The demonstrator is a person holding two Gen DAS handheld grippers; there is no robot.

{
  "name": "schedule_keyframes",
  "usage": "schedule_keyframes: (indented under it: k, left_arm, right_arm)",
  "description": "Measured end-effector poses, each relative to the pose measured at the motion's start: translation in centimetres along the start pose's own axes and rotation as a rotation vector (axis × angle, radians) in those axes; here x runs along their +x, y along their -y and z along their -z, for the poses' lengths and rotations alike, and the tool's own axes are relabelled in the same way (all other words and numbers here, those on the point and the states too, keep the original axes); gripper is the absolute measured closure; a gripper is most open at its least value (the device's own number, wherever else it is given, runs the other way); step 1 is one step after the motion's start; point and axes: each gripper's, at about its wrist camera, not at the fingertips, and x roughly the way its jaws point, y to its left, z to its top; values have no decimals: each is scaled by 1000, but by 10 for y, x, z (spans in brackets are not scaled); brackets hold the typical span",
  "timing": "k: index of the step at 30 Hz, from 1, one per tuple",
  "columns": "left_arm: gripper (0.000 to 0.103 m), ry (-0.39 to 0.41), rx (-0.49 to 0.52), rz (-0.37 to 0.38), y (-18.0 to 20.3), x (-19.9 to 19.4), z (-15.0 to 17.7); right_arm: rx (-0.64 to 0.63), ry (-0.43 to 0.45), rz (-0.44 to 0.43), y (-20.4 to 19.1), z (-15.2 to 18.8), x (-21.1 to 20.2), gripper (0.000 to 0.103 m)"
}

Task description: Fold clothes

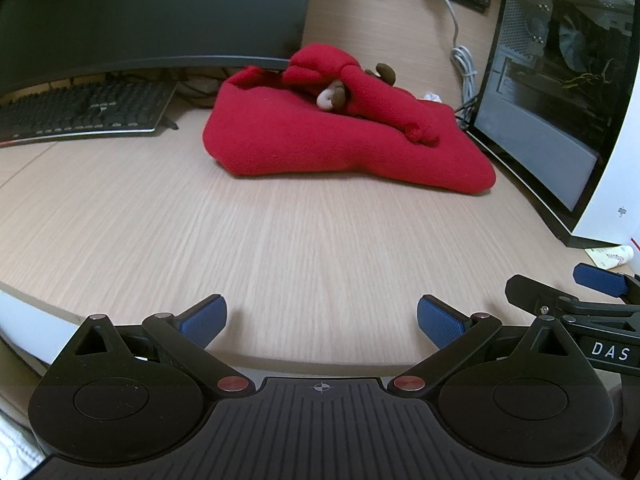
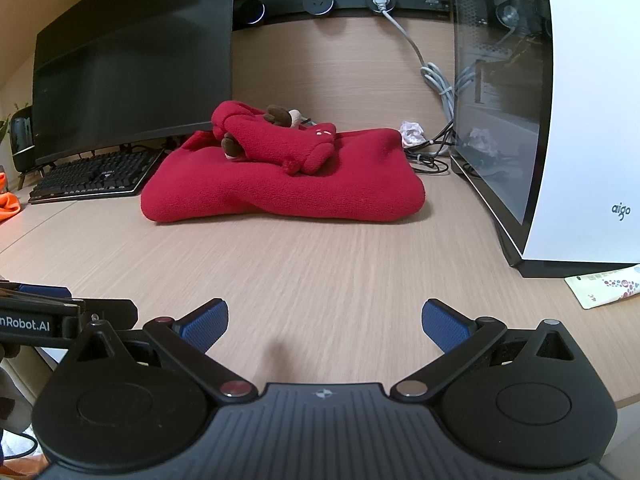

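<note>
Your left gripper (image 1: 322, 322) and right gripper (image 2: 325, 324) both sit wide open and empty, the folded-looking red fleece garment (image 2: 280, 176) lying crosswise well ahead, slightly nearer-centered for the right one.

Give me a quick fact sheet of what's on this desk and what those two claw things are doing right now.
surface: wooden desk
garment: red fleece garment, in a folded bundle with brown and cream trim on top
left gripper: open, holding nothing, short of the garment
right gripper: open, holding nothing, short of the garment
behind garment: monitor and keyboard to the left
right side: computer case with glass panel, grey cable beside it
</note>
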Motion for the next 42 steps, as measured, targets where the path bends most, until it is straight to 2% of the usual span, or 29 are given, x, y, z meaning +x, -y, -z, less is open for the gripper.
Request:
schedule_keyframes:
  k: [23, 36, 42]
  left_arm:
    - [0, 7, 15, -11, 1, -1, 0]
    - [0, 21, 72, -24, 4, 8, -3]
    - [0, 13, 103, -23, 2, 13, -10]
  right_arm:
    - [4, -10, -4, -1, 1, 3, 0]
    - [9, -22, -13, 0, 0, 7, 0]
    - [52, -66, -23, 4, -3, 14, 0]
